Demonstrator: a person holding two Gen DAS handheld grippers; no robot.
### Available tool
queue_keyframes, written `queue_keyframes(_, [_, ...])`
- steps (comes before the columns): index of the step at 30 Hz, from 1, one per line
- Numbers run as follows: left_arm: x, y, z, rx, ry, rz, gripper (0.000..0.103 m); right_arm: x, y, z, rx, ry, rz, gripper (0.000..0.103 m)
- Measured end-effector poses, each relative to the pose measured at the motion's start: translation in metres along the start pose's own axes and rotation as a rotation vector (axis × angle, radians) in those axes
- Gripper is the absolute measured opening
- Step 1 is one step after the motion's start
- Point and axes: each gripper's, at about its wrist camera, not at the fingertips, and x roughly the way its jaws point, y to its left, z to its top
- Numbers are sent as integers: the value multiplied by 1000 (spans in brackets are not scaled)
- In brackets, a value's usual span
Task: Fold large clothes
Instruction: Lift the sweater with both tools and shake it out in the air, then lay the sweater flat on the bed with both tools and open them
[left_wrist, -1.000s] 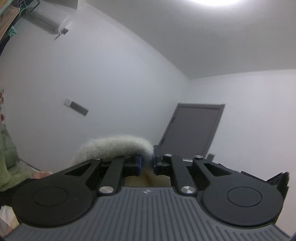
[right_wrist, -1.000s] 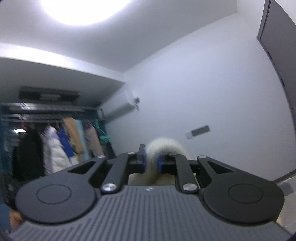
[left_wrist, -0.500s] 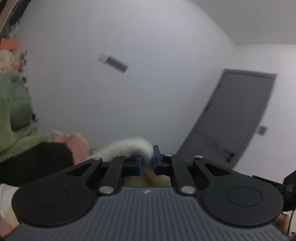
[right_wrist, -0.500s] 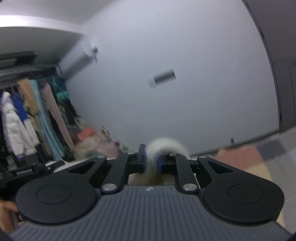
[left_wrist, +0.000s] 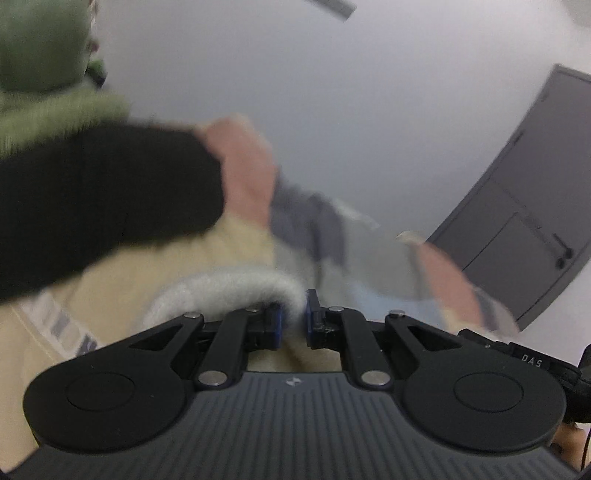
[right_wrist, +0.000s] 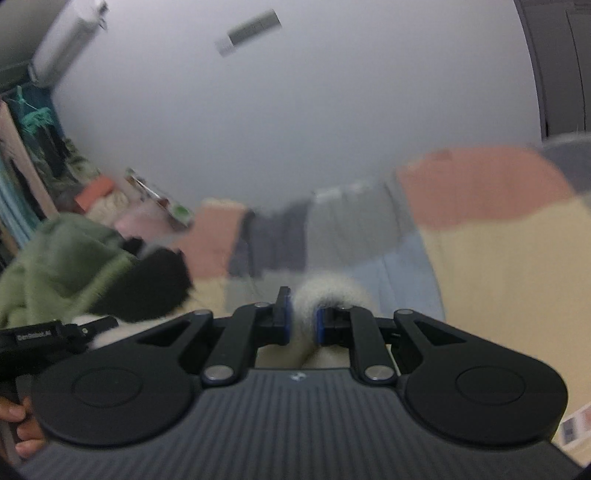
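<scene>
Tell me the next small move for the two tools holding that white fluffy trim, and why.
Probably carry on lowering both together until the garment lies on the patchwork bedspread, then let go. The left tool and the right tool each pinch the white fluffy trim, and the bedspread lies just ahead below them. The green and black clothes lie to one side, so the spot looks free.

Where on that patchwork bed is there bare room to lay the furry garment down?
The pale yellow patch right of the right gripper lies bare. The left is crowded: a green garment and a black one are heaped there.
</scene>
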Motion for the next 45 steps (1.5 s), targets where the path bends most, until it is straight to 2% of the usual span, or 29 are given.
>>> queue_keyframes(3, [26, 14, -10, -26, 47, 28, 13, 21, -9, -15, 33, 43, -13, 16])
queue_keyframes(7, [28, 22, -15, -55, 42, -2, 16, 30, -18, -21, 55, 69, -34, 17])
queue_keyframes(9, [24, 22, -16, -70, 55, -27, 33, 30, -17, -23, 52, 65, -38, 18])
queue_keyframes(10, [20, 20, -13, -76, 60, -42, 52, 35, -18, -18, 46, 69, -36, 20])
queue_keyframes(11, [17, 19, -13, -77, 56, -54, 59, 34, -16, -16, 37, 74, -36, 27])
queue_keyframes(14, [-15, 2, -14, -42, 35, -45, 59, 26, -11, -14, 29, 79, -17, 47])
queue_keyframes(16, [-34, -4, -19, -13, 26, -44, 59, 10, -6, -15, 31, 74, 20, 51])
queue_keyframes(22, [-121, -25, -44, 47, -17, -21, 59, -62, 21, -25, -6, 40, 57, 51])
queue_keyframes(27, [-210, -39, -79, 110, -58, 17, 59, -147, 48, -47, -43, 4, 61, 51])
queue_keyframes(32, [-293, -42, -117, 83, -119, 38, 59, -222, 68, -79, -73, -2, 75, 51])
queue_keyframes(35, [-333, -43, -140, 85, -138, 62, 59, -252, 76, -102, -94, 17, 66, 51])
queue_keyframes(39, [-372, -37, -171, 79, -152, 93, 59, -292, 86, -133, -132, 17, 59, 51])
queue_keyframes(45, [-393, -19, -219, 70, -128, 163, 59, -322, 83, -185, -148, 41, 22, 51])
